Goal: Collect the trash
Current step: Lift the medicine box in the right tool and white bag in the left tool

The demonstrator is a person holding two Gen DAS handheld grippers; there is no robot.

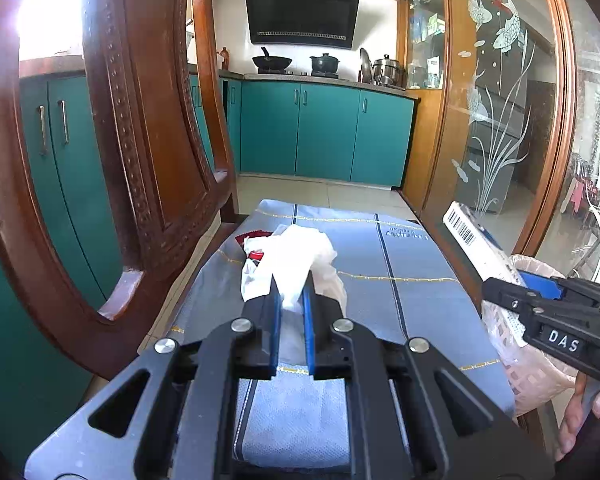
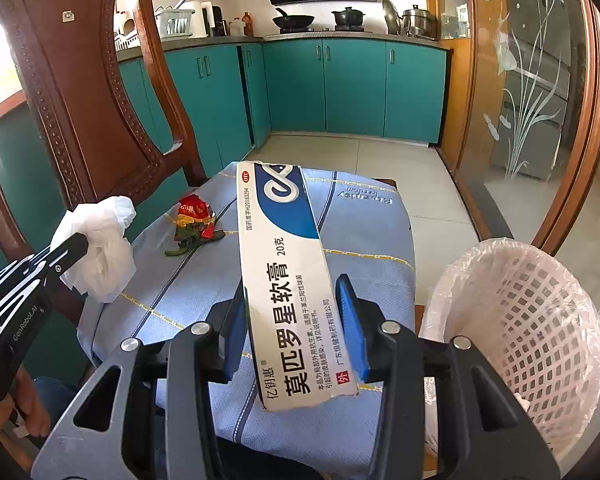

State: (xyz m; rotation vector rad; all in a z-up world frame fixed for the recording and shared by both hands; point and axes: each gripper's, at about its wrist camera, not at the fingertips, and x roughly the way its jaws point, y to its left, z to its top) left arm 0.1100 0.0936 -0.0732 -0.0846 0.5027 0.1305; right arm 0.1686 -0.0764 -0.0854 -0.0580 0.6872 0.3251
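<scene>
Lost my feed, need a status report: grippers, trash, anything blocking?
Left gripper shut on white tissue. Right gripper shut on ointment box. Red wrapper remains on cloth. Bin unobstructed.

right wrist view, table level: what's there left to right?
Left gripper shut on the white plastic bag → red snack wrapper lying on the blue cloth → ointment box clamped in the right gripper → white mesh waste basket.

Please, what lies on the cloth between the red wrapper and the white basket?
In the right wrist view, only the box held in the right gripper crosses between the red wrapper and the basket; the blue cloth there is bare.
</scene>
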